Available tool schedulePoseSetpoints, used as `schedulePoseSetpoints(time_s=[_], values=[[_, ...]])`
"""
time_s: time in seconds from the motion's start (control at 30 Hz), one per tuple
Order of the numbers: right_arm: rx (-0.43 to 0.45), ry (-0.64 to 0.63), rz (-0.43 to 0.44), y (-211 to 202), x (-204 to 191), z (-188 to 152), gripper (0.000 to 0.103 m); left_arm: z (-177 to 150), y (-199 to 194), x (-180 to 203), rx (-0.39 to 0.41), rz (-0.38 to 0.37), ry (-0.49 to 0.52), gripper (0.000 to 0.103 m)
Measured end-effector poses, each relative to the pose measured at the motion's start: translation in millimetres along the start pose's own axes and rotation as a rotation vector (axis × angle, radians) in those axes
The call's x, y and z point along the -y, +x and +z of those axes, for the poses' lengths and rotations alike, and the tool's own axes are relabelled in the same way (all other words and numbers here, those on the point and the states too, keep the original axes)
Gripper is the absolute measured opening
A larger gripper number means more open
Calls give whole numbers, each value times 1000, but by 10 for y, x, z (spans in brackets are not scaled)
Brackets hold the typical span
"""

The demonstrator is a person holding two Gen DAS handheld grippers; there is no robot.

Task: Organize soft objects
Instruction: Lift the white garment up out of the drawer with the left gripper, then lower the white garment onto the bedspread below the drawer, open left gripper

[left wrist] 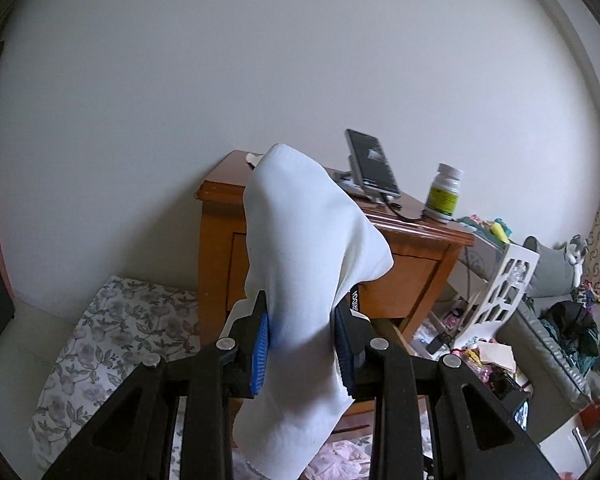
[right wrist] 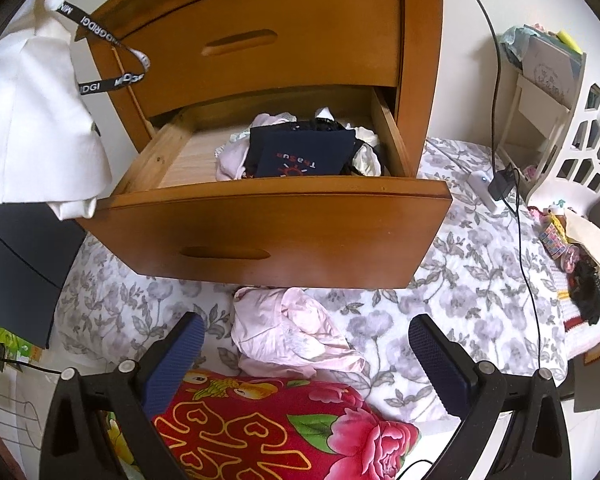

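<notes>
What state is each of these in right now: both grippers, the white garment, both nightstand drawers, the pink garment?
left gripper: shut on the white garment
white garment: lifted, hanging from the pads
right gripper: open, holding nothing
lower drawer: pulled open, clothes inside
upper drawer: closed
pink garment: crumpled on the floral bedding

Hidden and cut-off items, both wrist views

White garment (left wrist: 304,280): lower end cut off by the frame edge; it hides the middle of the wooden nightstand (left wrist: 404,276) and part of its top. Strap lettering (right wrist: 100,32): only partly legible. Bottle (left wrist: 444,194) label: too small to read. Phone (left wrist: 374,162) screen: blurred. Open drawer (right wrist: 284,224): clothes under the navy folded garment (right wrist: 304,156) mostly covered, kinds unclear. Pink garment (right wrist: 292,336): near edge tucked behind the red floral quilt (right wrist: 268,428), itself cut off below. Clutter (left wrist: 496,360) right of the nightstand: indistinct.
</notes>
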State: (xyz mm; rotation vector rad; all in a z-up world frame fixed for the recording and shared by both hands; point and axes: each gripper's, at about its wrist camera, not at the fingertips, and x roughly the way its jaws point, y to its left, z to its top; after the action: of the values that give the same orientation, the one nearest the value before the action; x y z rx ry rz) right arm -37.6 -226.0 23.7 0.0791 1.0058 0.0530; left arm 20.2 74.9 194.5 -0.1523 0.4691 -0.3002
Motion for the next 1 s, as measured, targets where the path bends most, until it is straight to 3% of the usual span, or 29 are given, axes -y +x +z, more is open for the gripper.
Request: schedulePoseSetpoints(time_s=[0.6, 1.0], values=[[45, 9, -3, -274, 29, -116, 103, -377, -119, 473, -86, -121, 70, 30], [58, 33, -8, -357, 125, -167, 103, -798, 210, 720, -238, -167, 89, 30]])
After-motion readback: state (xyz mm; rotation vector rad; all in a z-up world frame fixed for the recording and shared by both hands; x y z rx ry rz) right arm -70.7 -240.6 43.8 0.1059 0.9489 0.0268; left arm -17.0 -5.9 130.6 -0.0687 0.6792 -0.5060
